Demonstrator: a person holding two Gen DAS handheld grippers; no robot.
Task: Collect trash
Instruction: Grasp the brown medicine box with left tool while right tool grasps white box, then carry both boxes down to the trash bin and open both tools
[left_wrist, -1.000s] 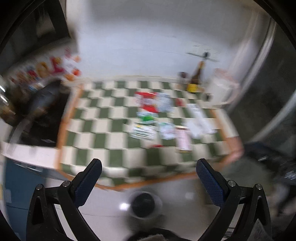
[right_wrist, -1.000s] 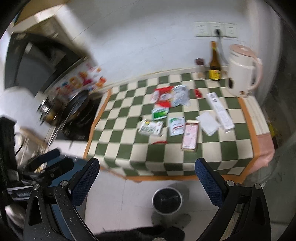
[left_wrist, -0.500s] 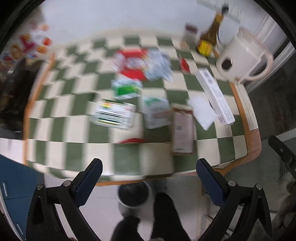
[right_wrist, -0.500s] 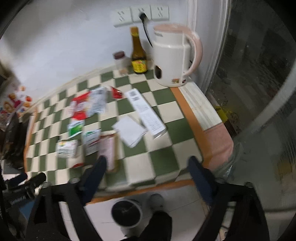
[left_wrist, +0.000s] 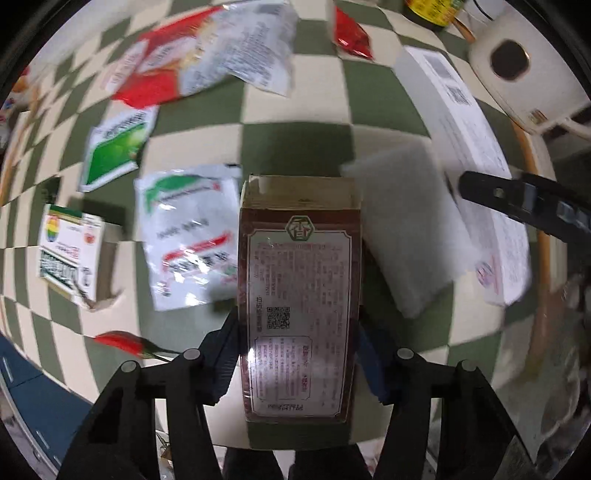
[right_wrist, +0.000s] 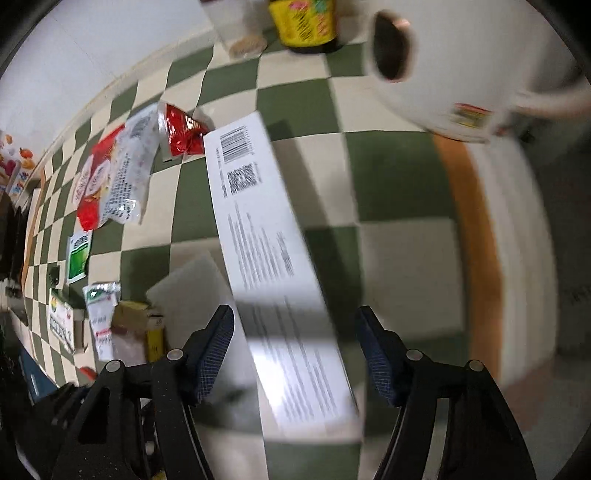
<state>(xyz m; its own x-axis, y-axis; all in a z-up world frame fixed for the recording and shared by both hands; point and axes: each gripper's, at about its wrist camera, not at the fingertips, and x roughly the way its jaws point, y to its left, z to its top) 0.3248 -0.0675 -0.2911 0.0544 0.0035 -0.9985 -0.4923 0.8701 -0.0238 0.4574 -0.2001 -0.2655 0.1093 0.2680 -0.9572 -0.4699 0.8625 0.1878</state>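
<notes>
My left gripper (left_wrist: 297, 354) has its jaws against both sides of a brown box (left_wrist: 299, 295) with a white label, lying on the checkered cloth (left_wrist: 295, 107). My right gripper (right_wrist: 295, 350) is open, its jaws either side of a long white box (right_wrist: 273, 266) with a barcode, not touching it. Scattered on the cloth are a white sheet (left_wrist: 402, 225), a white sachet (left_wrist: 188, 232), a green sachet (left_wrist: 114, 151), a red and white packet (left_wrist: 199, 62), a small red wrapper (left_wrist: 351, 33) and a small carton (left_wrist: 70, 254). The right gripper's finger shows in the left wrist view (left_wrist: 524, 203).
A white kettle (right_wrist: 469, 70) and a sauce bottle (right_wrist: 306, 26) stand at the back right by the wall. A red chilli (left_wrist: 125, 341) lies near the cloth's front edge. The cloth's orange border (right_wrist: 476, 236) and the counter end lie to the right.
Both grippers have dropped from high above the counter down to the cloth. The left jaws have closed in on the brown box; the right jaws have narrowed around the long white box.
</notes>
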